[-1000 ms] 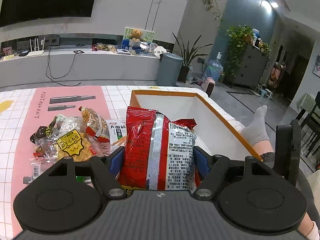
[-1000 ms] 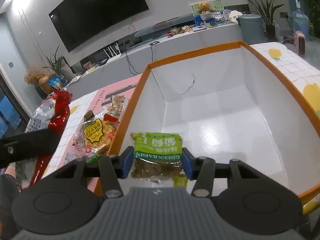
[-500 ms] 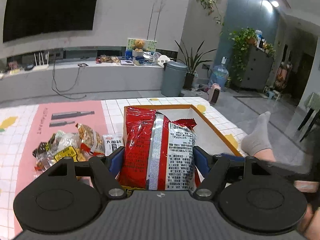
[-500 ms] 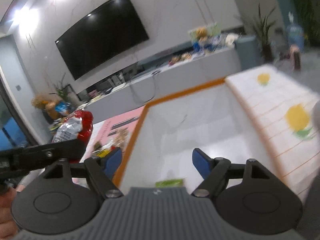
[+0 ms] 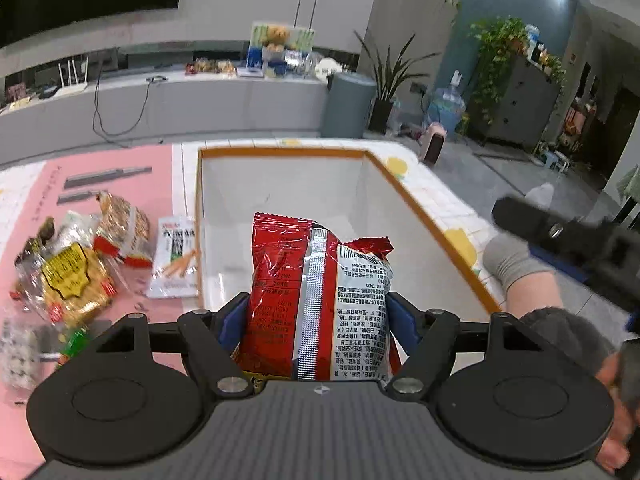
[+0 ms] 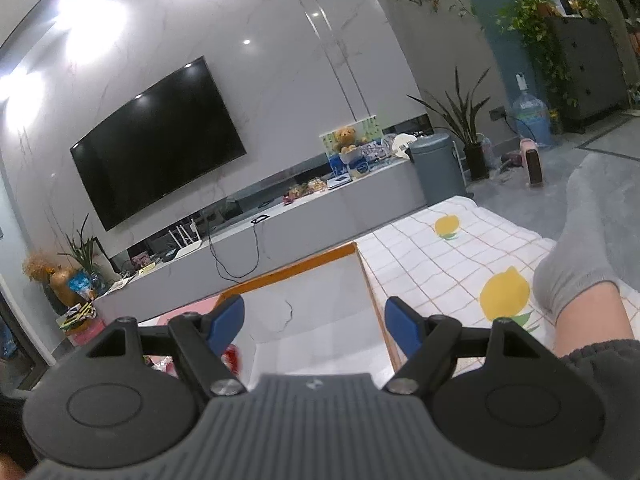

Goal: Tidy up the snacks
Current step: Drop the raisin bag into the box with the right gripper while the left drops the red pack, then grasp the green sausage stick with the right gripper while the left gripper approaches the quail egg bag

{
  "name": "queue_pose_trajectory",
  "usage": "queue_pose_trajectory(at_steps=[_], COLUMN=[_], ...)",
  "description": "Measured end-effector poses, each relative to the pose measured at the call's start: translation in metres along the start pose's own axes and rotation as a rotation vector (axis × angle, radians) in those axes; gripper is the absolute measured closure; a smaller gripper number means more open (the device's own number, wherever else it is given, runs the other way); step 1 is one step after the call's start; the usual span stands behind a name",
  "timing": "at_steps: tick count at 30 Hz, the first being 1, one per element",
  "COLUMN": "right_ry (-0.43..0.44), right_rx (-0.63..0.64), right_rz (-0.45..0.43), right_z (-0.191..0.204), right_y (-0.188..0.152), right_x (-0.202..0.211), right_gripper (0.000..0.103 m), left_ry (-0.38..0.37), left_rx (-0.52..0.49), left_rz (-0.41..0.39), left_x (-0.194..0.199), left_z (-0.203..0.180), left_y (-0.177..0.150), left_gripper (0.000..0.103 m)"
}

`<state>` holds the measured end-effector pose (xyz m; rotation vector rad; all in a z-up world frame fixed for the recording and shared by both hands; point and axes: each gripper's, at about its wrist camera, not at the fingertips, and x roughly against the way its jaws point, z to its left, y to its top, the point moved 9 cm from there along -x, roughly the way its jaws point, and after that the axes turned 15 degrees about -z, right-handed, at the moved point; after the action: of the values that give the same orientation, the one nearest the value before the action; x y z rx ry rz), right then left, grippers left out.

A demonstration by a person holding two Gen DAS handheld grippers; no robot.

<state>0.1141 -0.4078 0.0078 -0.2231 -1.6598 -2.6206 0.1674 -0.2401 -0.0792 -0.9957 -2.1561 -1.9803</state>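
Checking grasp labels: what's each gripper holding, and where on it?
Left gripper pinches the red snack bag across its lower sides. Right gripper is open, holding nothing.

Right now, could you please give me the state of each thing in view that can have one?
Left tongs: shut on the red snack bag.
Red snack bag: sealed, upright, held over the box's near end.
Right tongs: open, nothing between them.
Box: open-topped, the floor in view bare.
Loose snacks: piled on the pink mat left of the box, not yet put away.
Biscuit-stick packet: flat beside the box's left wall.
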Motion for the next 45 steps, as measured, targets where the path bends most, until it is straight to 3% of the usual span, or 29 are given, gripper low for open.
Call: queue_pose_trajectory(at_steps=[9,14,16,29,45], right_ry=[0.013,0.016,0.016,0.036,0.171], right_rx=[0.04,0.049,0.049,0.069,0.043], right_rz=[0.031,0.034,0.033,0.046,0.003], right_z=[0.006,0.007,0.006,0.014,0.066], right_y=[-0.011,-0.014,-0.014,-0.018,-0.038], right_x=[-0.005,-0.006,-0.006,-0.007,0.001], right_gripper=[0.027,0.027,0.027,0.027,0.027], left_ry=[0.042,0.027,0.02,0.046,0.174], left_rx=[-0.005,-0.054,-0.076,-0.143,-0.08], left_rz=[0.043,0.011,0.0,-0.033,-0.122], left_x=[-0.015,-0.01,-0.007,0.02,0.094], left_z=[0.0,-0.005,-0.009,-0.011,0.072], left_y=[-0.017,-0.016,-0.016,0.001,0.032], left_gripper=[0.021,0.02,0.015,0.014,0.014])
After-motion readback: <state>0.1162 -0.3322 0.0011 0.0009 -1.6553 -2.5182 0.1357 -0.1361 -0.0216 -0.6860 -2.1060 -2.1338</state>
